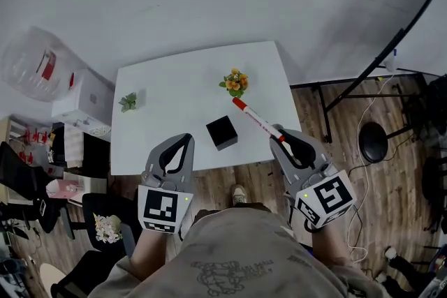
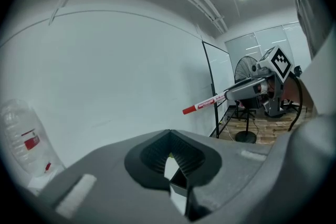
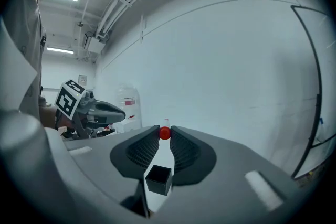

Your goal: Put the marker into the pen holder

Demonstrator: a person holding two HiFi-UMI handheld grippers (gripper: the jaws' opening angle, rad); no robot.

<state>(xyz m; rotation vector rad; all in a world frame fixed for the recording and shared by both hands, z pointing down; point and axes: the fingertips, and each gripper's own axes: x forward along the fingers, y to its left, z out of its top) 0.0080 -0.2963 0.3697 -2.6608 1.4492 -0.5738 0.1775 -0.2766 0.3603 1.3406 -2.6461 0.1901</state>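
Note:
The marker (image 1: 258, 120), white with a red cap, sticks out forward and to the left from my right gripper (image 1: 283, 138), which is shut on its rear end above the table's near right edge. In the right gripper view, the red cap (image 3: 164, 133) shows end-on between the jaws. The pen holder (image 1: 221, 132) is a black open cube near the white table's (image 1: 174, 87) front edge. It appears lower between the jaws as the pen holder (image 3: 158, 178). My left gripper (image 1: 186, 140) hovers at the front edge, left of the holder, shut and empty. The left gripper view shows the marker (image 2: 202, 105).
A small pot of orange flowers (image 1: 235, 82) stands behind the holder. A little green plant (image 1: 128, 102) sits at the table's left side. Left of the table are a clear plastic jug (image 1: 31, 63) and a white box (image 1: 82, 98). A black stool (image 1: 372, 142) stands right.

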